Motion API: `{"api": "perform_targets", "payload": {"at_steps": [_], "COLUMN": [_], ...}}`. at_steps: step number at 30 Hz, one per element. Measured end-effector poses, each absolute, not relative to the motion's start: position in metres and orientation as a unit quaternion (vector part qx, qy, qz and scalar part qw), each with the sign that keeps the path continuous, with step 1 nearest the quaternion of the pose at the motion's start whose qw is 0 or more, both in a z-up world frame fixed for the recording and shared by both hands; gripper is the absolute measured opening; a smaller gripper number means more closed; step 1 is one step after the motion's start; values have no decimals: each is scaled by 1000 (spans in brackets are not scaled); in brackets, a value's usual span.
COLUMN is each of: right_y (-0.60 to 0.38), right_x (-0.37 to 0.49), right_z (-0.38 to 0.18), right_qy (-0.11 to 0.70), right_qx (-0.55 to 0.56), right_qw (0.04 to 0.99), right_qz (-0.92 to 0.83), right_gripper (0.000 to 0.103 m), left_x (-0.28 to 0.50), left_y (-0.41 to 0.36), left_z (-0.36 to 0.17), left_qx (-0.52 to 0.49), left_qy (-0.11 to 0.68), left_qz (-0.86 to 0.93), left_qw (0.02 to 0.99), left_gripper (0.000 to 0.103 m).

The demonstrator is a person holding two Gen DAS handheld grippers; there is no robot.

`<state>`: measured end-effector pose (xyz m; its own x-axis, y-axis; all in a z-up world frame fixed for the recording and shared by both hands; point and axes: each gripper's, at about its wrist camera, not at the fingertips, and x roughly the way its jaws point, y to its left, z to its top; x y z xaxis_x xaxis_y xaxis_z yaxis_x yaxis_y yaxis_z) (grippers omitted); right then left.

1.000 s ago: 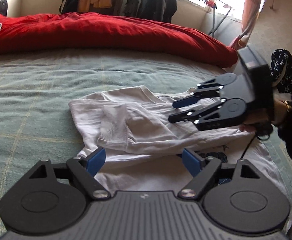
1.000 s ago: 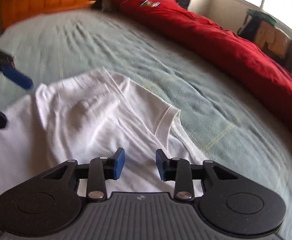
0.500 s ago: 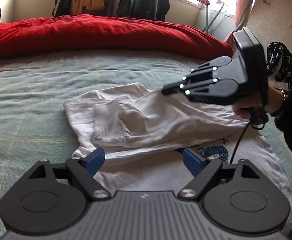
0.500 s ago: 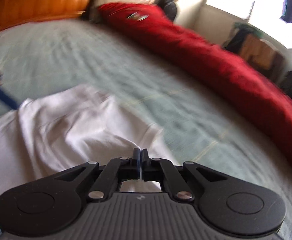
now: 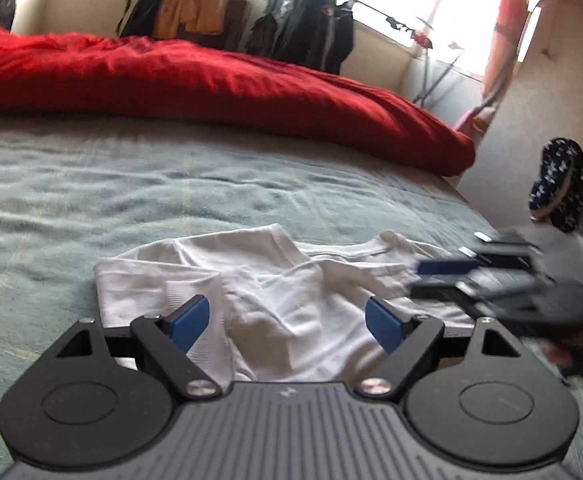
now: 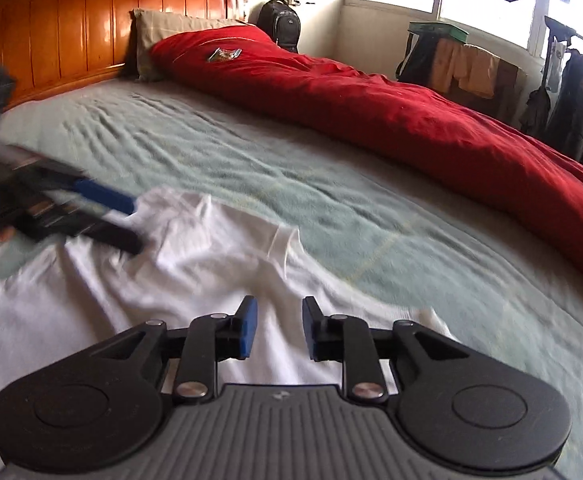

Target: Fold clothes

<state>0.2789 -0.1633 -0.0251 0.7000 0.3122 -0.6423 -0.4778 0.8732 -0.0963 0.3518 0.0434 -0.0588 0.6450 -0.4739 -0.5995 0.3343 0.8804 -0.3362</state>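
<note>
A white T-shirt [image 5: 291,280] lies crumpled on the green bedspread [image 5: 171,184], its collar and sleeve folds bunched toward the near left. My left gripper [image 5: 287,322] hovers open and wide just above the shirt's collar end, with nothing pinched. In the right wrist view the shirt [image 6: 195,248] spreads under my right gripper [image 6: 278,328], whose jaws are opening with only a gap between the pads and cloth lying below. The right gripper [image 5: 431,280] shows blurred at the shirt's right side, and the left gripper [image 6: 131,224] shows blurred at the left.
A red duvet [image 6: 411,120] runs along the far side of the bed. A wooden headboard [image 6: 71,28], a pillow [image 6: 163,32] and a black backpack [image 6: 283,24] stand at the head. Hanging clothes [image 5: 303,36] line the window wall. The bed's edge [image 5: 471,208] is to the right.
The right gripper shut on a fold of the shirt and lifted it, then let go and drew back to the right. The left gripper moved in over the collar end.
</note>
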Motion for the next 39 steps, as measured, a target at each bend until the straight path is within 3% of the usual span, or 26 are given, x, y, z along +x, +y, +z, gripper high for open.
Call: {"api": "perform_targets", "payload": {"at_steps": [6, 10, 18, 21, 29, 30, 31, 34, 39], "right_y": [-164, -162, -166, -172, -182, -182, -183, -186, -193], "right_x": [241, 231, 221, 218, 210, 209, 208, 207, 202], "right_z": [-27, -30, -31, -33, -35, -35, -35, -34, -32], "right_qy": [310, 304, 303, 305, 304, 302, 300, 296, 289], "right_qx": [-133, -104, -81, -69, -49, -48, -45, -38, -26], "right_qw": [914, 919, 921, 923, 927, 927, 928, 930, 935], "right_qz": [224, 230, 229, 222, 216, 216, 217, 213, 204], "right_gripper": [33, 33, 33, 33, 37, 37, 37, 37, 37], "left_x": [358, 365, 357, 354, 358, 357, 355, 348, 342], "left_y": [86, 96, 58, 47, 53, 51, 49, 41, 52], "left_z": [-69, -80, -78, -76, -79, -79, -78, -75, -62], "left_qx": [-191, -211, -33, 3, -31, -27, -23, -4, -3], "left_qy": [379, 399, 381, 378, 396, 395, 393, 382, 359], "left_qz": [-162, -155, -161, -168, -155, -154, -154, -148, -117], "left_qw": [891, 879, 910, 911, 905, 905, 906, 912, 926], "left_gripper": [82, 61, 51, 43, 44, 41, 28, 5, 5]}}
